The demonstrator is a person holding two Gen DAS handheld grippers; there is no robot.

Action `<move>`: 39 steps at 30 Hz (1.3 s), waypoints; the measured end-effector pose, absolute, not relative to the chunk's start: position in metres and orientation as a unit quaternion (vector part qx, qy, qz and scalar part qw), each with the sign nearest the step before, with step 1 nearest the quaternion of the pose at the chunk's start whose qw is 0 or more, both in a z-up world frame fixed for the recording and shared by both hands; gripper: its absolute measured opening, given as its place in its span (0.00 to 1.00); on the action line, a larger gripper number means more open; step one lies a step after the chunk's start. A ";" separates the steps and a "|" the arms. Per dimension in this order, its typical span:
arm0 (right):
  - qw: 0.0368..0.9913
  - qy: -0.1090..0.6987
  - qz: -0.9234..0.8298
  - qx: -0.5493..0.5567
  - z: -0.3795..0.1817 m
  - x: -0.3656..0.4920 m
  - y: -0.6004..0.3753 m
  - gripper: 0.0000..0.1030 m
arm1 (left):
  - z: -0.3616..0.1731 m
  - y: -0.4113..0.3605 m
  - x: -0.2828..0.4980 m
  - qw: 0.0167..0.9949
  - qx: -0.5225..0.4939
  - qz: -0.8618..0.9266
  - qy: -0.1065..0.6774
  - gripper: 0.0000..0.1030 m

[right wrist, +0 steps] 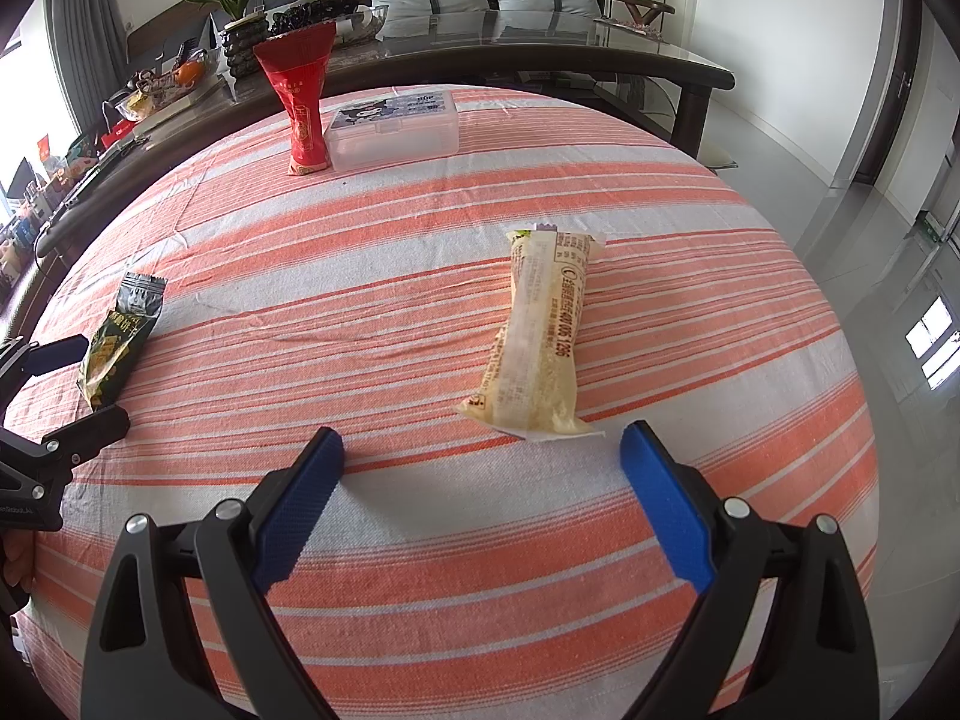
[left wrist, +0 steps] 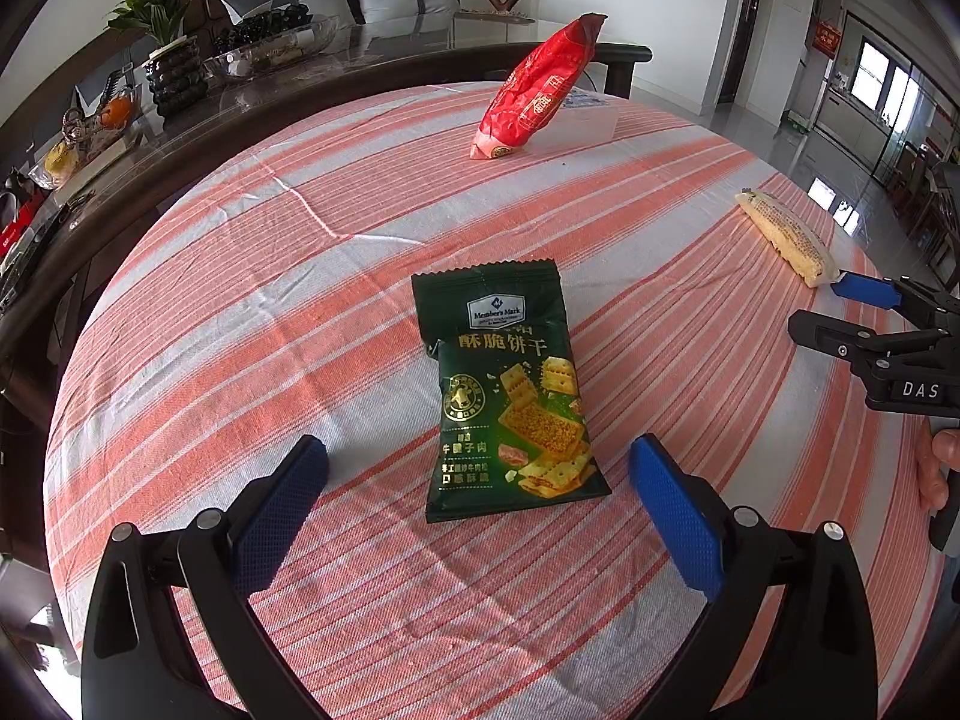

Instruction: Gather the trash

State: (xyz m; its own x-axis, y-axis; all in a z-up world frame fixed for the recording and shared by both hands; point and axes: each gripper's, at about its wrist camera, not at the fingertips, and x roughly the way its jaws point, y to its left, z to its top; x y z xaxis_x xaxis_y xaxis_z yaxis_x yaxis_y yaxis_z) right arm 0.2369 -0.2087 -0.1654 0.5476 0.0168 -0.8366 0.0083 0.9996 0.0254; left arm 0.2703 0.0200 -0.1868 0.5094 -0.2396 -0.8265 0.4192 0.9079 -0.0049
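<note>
A dark green cracker packet (left wrist: 510,390) lies flat on the striped cloth, just ahead of my open, empty left gripper (left wrist: 477,462); it also shows at the left of the right wrist view (right wrist: 120,342). A pale yellow snack wrapper (right wrist: 537,336) lies just ahead of my open, empty right gripper (right wrist: 480,450); it shows at the right of the left wrist view (left wrist: 786,237). A red wrapper (left wrist: 537,90) leans against a clear plastic box (right wrist: 393,129) at the far side; it also shows in the right wrist view (right wrist: 303,96).
The table carries an orange and white striped cloth (left wrist: 240,300). Behind it stands a dark glass-topped table (right wrist: 540,36) with a potted plant (left wrist: 162,36), bowls and clutter. The right gripper shows in the left wrist view (left wrist: 840,312).
</note>
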 end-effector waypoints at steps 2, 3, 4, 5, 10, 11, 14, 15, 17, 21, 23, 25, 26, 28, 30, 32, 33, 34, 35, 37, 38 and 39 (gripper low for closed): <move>0.880 0.475 0.003 0.014 -0.165 0.237 -0.209 0.89 | -0.187 0.020 0.270 0.863 0.098 -0.191 0.457 0.96; 0.880 0.475 0.003 0.014 -0.165 0.237 -0.209 0.89 | -0.187 0.020 0.270 0.863 0.098 -0.191 0.457 0.96; 0.880 0.475 0.004 0.014 -0.165 0.237 -0.209 0.89 | -0.187 0.020 0.270 0.863 0.098 -0.191 0.457 0.96; 0.880 0.475 0.004 0.014 -0.166 0.237 -0.209 0.89 | -0.187 0.020 0.270 0.863 0.098 -0.191 0.457 0.96; 0.880 0.475 0.003 0.014 -0.166 0.237 -0.209 0.89 | -0.187 0.020 0.270 0.863 0.098 -0.191 0.457 0.96; 0.880 0.475 0.004 0.014 -0.166 0.237 -0.209 0.89 | -0.187 0.020 0.270 0.863 0.098 -0.191 0.457 0.96; 0.879 0.476 0.005 0.015 -0.168 0.239 -0.210 0.89 | -0.187 0.021 0.270 0.863 0.097 -0.192 0.457 0.96; 0.879 0.476 0.007 0.017 -0.168 0.239 -0.210 0.90 | -0.187 0.020 0.270 0.863 0.096 -0.193 0.457 0.96; 0.881 0.473 0.015 0.027 -0.166 0.237 -0.212 0.91 | -0.186 0.023 0.270 0.861 0.090 -0.204 0.457 0.96; 0.863 0.493 0.068 0.088 -0.155 0.231 -0.239 0.90 | -0.179 0.036 0.267 0.848 0.066 -0.238 0.468 0.96; 0.853 0.510 0.066 0.088 -0.148 0.233 -0.252 0.90 | -0.173 0.036 0.265 0.845 0.066 -0.249 0.469 0.96; 0.841 0.529 0.071 0.093 -0.143 0.241 -0.259 0.90 | -0.172 0.027 0.267 0.842 0.083 -0.248 0.471 0.96; 0.832 0.541 0.075 0.097 -0.143 0.248 -0.259 0.90 | -0.172 0.022 0.270 0.840 0.091 -0.244 0.475 0.96; 0.822 0.555 0.077 0.098 -0.142 0.263 -0.255 0.84 | -0.175 0.014 0.279 0.837 0.098 -0.233 0.485 0.96; 0.818 0.564 0.071 0.086 -0.142 0.280 -0.247 0.81 | -0.175 0.011 0.286 0.835 0.098 -0.222 0.494 0.90; 0.810 0.579 0.064 0.075 -0.146 0.297 -0.238 0.71 | -0.174 0.008 0.290 0.832 0.099 -0.218 0.501 0.78; 0.804 0.586 0.062 0.072 -0.149 0.304 -0.237 0.56 | -0.173 0.007 0.291 0.830 0.099 -0.217 0.504 0.68; 0.801 0.593 0.055 0.063 -0.151 0.309 -0.234 0.41 | -0.173 0.006 0.291 0.829 0.102 -0.215 0.506 0.53; 0.803 0.592 0.045 0.049 -0.150 0.309 -0.235 0.34 | -0.173 0.005 0.291 0.830 0.110 -0.209 0.505 0.45; 0.811 0.581 0.046 0.048 -0.143 0.306 -0.235 0.20 | -0.170 0.006 0.289 0.831 0.111 -0.211 0.502 0.37; 0.815 0.574 0.054 0.054 -0.137 0.301 -0.236 0.20 | -0.168 0.008 0.288 0.832 0.101 -0.217 0.500 0.37; 0.821 0.565 0.059 0.055 -0.131 0.296 -0.237 0.20 | -0.165 0.010 0.285 0.834 0.092 -0.223 0.496 0.36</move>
State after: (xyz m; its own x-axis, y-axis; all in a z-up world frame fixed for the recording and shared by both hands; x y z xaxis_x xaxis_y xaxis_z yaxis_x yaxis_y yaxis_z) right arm 0.2956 -0.2367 -0.1314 0.3537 0.1601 -0.9216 -0.0352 0.9868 0.1580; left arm 0.2850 0.0105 -0.1654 0.4081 -0.2811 -0.8686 0.4631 0.8837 -0.0684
